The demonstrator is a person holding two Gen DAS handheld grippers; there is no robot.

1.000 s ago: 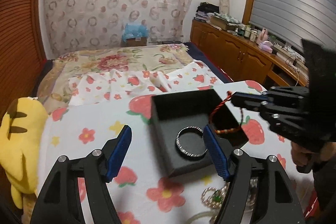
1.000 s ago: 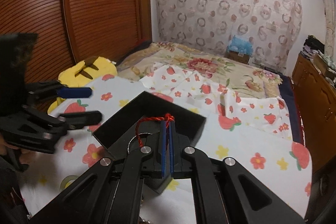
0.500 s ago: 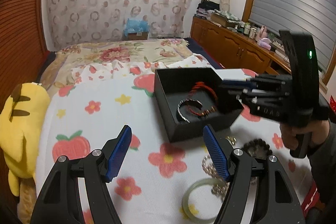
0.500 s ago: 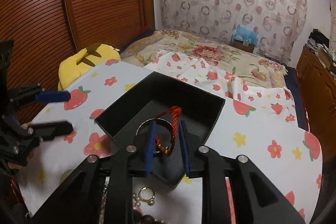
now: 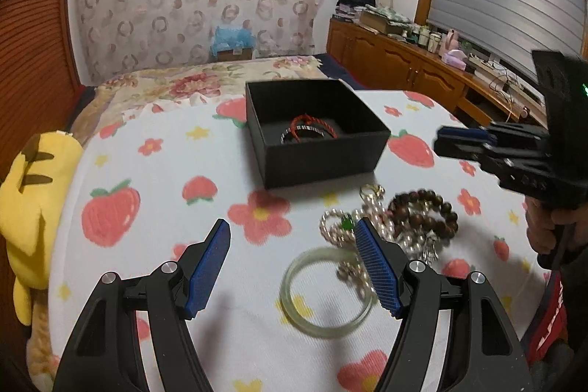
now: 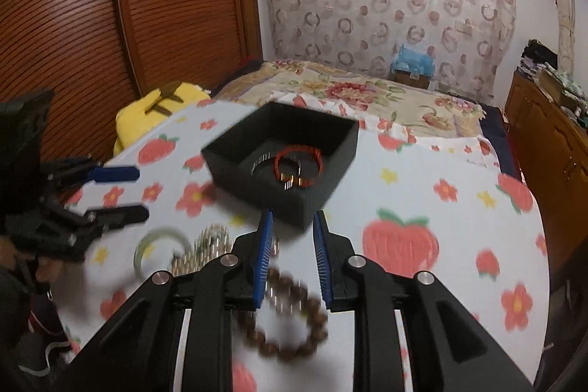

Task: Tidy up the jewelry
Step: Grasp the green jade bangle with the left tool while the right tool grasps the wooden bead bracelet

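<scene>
A black open box (image 5: 323, 149) (image 6: 316, 201) sits on the strawberry-print cloth. Inside lie a red cord bracelet (image 5: 312, 125) (image 6: 298, 164) and a silver bangle (image 5: 290, 136) (image 6: 261, 159). In front of the box lies a heap: a pale green jade bangle (image 5: 323, 292) (image 6: 161, 245), a brown bead bracelet (image 5: 426, 214) (image 6: 290, 318) and pearl strands (image 5: 352, 226). My left gripper (image 5: 292, 267) is open and empty above the cloth, beside the jade bangle. My right gripper (image 6: 292, 256) is open and empty, pulled back from the box, above the brown beads.
A yellow plush toy (image 5: 25, 208) (image 6: 158, 109) lies at the cloth's left edge. A bed with floral bedding (image 5: 191, 83) lies behind. Wooden cabinets (image 5: 397, 61) with clutter line the right wall. A slatted wooden wardrobe (image 6: 110, 17) stands at left.
My right gripper opened and let the red cord bracelet drop into the box, then drew back. My left gripper pulled back too, bringing the jewelry heap into view.
</scene>
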